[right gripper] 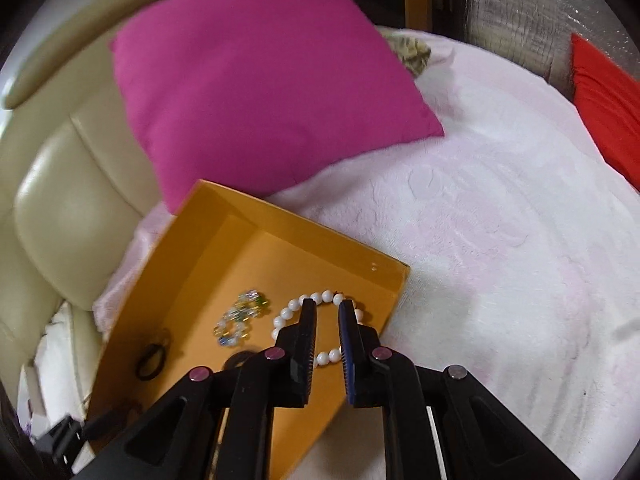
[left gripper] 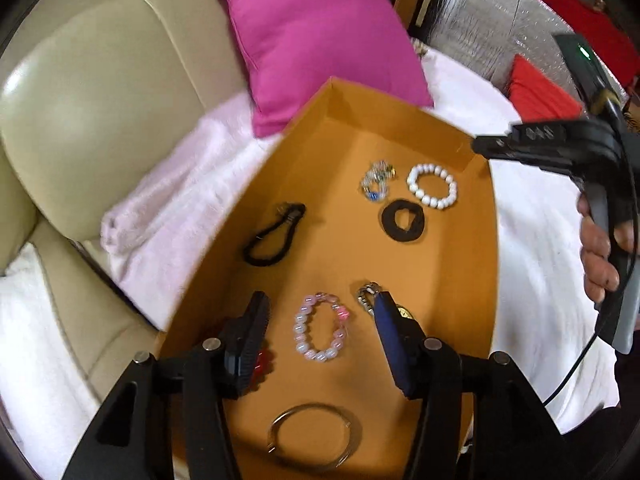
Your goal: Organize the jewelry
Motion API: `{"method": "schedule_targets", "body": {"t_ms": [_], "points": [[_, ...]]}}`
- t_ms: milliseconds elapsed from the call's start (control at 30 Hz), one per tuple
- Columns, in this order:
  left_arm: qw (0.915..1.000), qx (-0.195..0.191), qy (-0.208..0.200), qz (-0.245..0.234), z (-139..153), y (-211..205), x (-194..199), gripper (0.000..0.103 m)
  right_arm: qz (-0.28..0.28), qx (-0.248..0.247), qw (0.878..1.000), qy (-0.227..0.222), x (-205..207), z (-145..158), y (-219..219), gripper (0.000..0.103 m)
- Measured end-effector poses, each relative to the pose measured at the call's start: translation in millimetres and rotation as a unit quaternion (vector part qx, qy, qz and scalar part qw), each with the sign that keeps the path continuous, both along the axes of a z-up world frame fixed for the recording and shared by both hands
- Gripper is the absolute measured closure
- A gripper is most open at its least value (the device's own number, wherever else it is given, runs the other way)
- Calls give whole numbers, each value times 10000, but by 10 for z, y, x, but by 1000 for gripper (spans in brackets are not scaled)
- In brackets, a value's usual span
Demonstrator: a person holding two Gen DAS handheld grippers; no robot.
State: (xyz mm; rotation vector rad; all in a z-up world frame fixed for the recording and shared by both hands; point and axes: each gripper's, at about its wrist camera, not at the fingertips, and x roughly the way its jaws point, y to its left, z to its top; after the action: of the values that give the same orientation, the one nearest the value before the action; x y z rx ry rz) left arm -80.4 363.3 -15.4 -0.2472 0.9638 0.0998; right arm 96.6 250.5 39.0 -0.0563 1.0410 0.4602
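Observation:
An orange box [left gripper: 476, 264] lies on a white blanket and holds jewelry. My left gripper [left gripper: 322, 302] is open above a pink bead bracelet [left gripper: 322, 328], which lies between its fingers. A silver watch [left gripper: 370, 298] lies by the right finger, and a metal bangle [left gripper: 312, 436] lies nearer. Farther in are a white pearl bracelet [left gripper: 432, 186], a crystal bracelet [left gripper: 378, 180], a black scrunchie [left gripper: 402, 220] and a black hair tie [left gripper: 274, 236]. My right gripper [right gripper: 327, 305] hovers over the pearl bracelet [right gripper: 320, 298] with a narrow empty gap between the fingers. The box [right gripper: 376, 264] also shows there.
A magenta pillow [left gripper: 316, 36] leans on the box's far corner. A cream leather headboard [left gripper: 92, 112] is on the left. A red cushion [right gripper: 608, 108] lies at the right. White blanket [right gripper: 500, 240] spreads to the right of the box.

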Motion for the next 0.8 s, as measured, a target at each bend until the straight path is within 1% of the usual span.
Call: {"method": "schedule_targets", "body": {"t_ms": [100,200,233,300,333,367,400,433,467,533,633,700,733,767,800], "points": [[9995,228,-202,72,192,56,-250,47,361,94,9987,-357,-327,233,-71,89],[9980,462,-374,236,301,126,-460,44,583,283,9967,-493,-618,395,-191,88],[9972,523,-439,315,329,150,-541,43,624,355,9960,-527,-707,436,-239,86],[9952,675,-552,436,400,153,-741,43,711,490,9944,-613,-894,518,-347,78],[9944,759,-576,465,419,151,-815,43,754,533,9935,-664,-983,561,-400,67],[9935,851,-584,480,443,139,-890,43,782,574,9927,-718,-1063,600,-438,47],[9925,944,-590,501,466,122,-962,43,797,641,9915,-806,-1153,635,-492,37],[9910,1061,-615,535,500,94,-1052,43,809,710,9899,-918,-1233,666,-543,31],[9893,1172,-647,579,526,66,-1129,42,853,749,9885,-998,-1317,691,-588,31],[9861,1357,-692,658,574,14,-1260,42,950,765,9878,-968,-1444,709,-644,31],[9770,1735,-844,909,688,-91,-1458,41,1066,769,9859,-1034,-1663,750,-699,31],[9693,2010,-1016,991,789,-204,-1547,33,1088,687,9848,-1168,-1823,788,-721,31],[9659,2094,-1135,1012,836,-269,-1580,25,1073,663,9845,-1221,-1904,814,-735,31],[9632,2142,-1263,1022,896,-322,-1612,20,1057,669,9843,-1247,-1974,836,-751,31],[9610,2163,-1387,1028,959,-378,-1643,18,1030,687,9846,-1231,-2032,855,-769,31]]}}
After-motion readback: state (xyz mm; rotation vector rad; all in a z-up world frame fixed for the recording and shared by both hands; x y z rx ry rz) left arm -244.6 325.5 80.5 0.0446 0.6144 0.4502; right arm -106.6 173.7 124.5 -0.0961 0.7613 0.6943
